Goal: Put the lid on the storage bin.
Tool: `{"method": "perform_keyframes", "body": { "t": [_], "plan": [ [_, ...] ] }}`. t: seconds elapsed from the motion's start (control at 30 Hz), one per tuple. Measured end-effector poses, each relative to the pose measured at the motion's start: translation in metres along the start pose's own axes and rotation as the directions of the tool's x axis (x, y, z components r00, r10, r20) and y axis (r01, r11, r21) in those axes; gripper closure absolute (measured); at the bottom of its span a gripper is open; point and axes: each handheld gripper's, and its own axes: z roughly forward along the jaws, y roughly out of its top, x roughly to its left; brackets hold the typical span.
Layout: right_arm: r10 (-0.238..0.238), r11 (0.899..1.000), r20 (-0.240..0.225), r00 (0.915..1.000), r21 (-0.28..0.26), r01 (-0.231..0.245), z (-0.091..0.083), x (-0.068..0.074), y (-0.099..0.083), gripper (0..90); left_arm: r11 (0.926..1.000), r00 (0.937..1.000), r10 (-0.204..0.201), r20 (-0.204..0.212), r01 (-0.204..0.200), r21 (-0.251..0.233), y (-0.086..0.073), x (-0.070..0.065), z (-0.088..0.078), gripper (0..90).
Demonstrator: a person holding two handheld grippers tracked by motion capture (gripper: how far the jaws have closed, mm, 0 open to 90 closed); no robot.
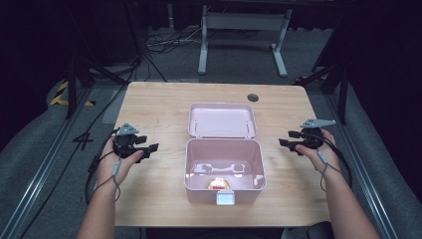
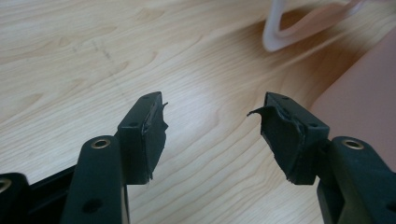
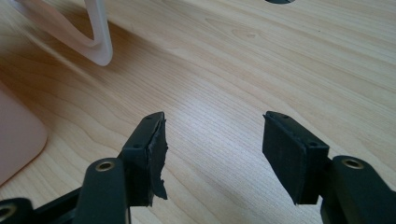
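A pink box (image 1: 194, 167) stands open in the middle of the wooden table, its lid (image 1: 222, 119) laid back flat behind it. Inside lie a pale handle-like part and a small red and yellow item (image 1: 217, 183). My left gripper (image 1: 151, 149) hovers to the left of the box, open and empty; its own view shows its jaws (image 2: 210, 121) wide apart over bare wood, the box wall (image 2: 364, 93) to the right. To the right of the box my right gripper (image 1: 286, 143) is open too, with nothing between its jaws (image 3: 212, 140).
The table (image 1: 164, 99) has a round cable hole (image 1: 253, 97) near its far right. Bare wood lies on both sides of the box. A white latch (image 1: 226, 198) sits on the box's front. Beyond the table are a white frame's legs and floor cables.
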Motion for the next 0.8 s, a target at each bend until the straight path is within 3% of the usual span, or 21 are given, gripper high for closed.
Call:
{"method": "perform_keyframes", "body": {
  "t": [0.23, 0.3, 0.57, 0.8],
  "plan": [
    [-0.014, 1.000, -0.019, 0.9997, 0.006, 0.014, -0.003, 0.001, 0.000, 44.5, 0.9991, 0.9988, -0.016, 0.046, 0.018, -0.037, 0.014, -0.007, -0.001, 38.6],
    [-0.016, 1.000, -0.026, 0.9995, 0.008, 0.016, -0.005, 0.003, -0.001, 44.1, 0.9993, 0.9991, 0.005, 0.043, -0.004, -0.038, 0.021, -0.010, 0.000, 38.3],
    [-0.031, 1.000, -0.020, 0.9993, -0.003, 0.031, -0.012, 0.006, -0.004, 44.2, 0.9938, 0.9996, -0.011, 0.026, 0.013, -0.110, 0.052, -0.015, 0.003, 36.1],
    [-0.022, 0.999, -0.025, 0.9994, -0.028, 0.022, -0.017, 0.006, -0.007, 44.2, 0.9945, 0.9983, 0.046, 0.035, -0.043, -0.096, 0.076, -0.019, 0.013, 36.0]
  ]
}}
